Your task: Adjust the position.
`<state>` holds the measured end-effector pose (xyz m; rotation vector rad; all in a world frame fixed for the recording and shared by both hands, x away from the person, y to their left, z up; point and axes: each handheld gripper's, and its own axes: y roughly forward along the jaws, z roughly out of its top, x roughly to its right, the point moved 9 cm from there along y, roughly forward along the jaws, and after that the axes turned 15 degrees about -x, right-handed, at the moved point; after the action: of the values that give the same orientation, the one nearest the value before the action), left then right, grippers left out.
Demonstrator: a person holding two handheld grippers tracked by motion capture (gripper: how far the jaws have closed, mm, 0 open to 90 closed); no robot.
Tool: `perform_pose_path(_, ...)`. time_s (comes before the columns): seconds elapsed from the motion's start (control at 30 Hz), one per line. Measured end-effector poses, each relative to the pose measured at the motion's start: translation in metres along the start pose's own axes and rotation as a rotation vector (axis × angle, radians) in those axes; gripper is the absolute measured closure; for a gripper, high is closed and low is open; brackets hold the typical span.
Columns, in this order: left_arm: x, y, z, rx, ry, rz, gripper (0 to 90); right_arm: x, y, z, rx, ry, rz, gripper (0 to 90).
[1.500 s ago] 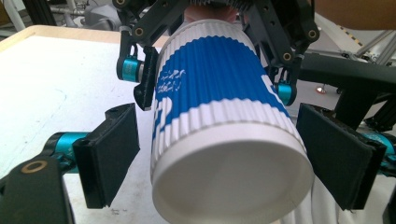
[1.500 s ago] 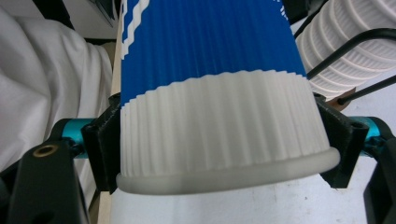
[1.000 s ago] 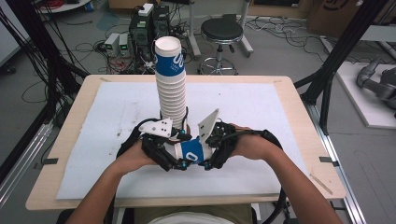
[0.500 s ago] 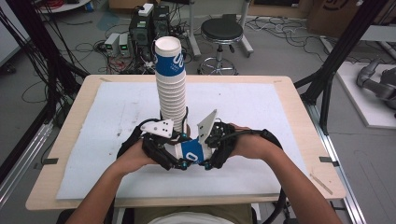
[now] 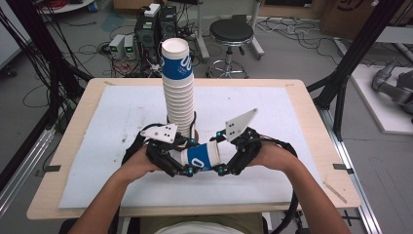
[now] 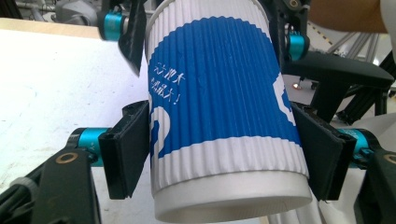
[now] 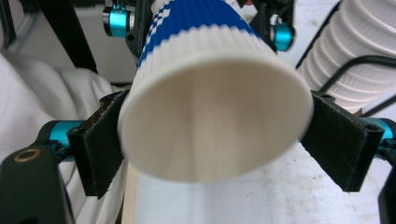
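Since the earlier frame, the right gripper [image 5: 225, 168] has been drawn slightly away from the tall stack of white ribbed paper cups [image 5: 178, 100], and its jaws have just been opening; they now stand spread at the mouth end of the single blue-and-white ribbed paper cup [image 5: 200, 157], the rim lying between them. Whether the pads still touch that rim cannot be told, as the right gripper view is blurred there. The left gripper [image 5: 184, 165] has kept its place while its jaws have just been closing; they are now pressed on the base end of the cup, as seen in the left gripper view [image 6: 219, 140]. The cup is held lying on its side, just in front of the stack's foot, above the white sheet [image 5: 272, 112] on the wooden table [image 5: 311, 122].

One loose cup and one stack are counted, along with two grippers and two grey three-cornered plates [image 5: 159, 132]. The number of cups in the stack cannot be made out exactly. The stack's base is hidden behind the left gripper.
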<state>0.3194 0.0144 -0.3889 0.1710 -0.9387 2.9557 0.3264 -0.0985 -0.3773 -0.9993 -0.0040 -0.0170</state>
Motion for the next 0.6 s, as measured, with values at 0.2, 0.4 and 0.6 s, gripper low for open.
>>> perform_pose_path(0.2,-0.003,-0.005,0.001,0.070,-0.004,-0.002,25.9,0.002,-0.016,-0.013,0.182,0.082,0.020,13.2)
perform_pose_path(0.4,-0.004,-0.010,0.006,0.135,0.014,0.012,25.9,0.004,-0.019,-0.023,0.306,0.146,0.015,13.0)
perform_pose_path(0.6,-0.005,-0.008,0.004,0.157,0.015,0.013,25.9,0.001,-0.014,-0.023,0.363,0.146,0.013,12.9)
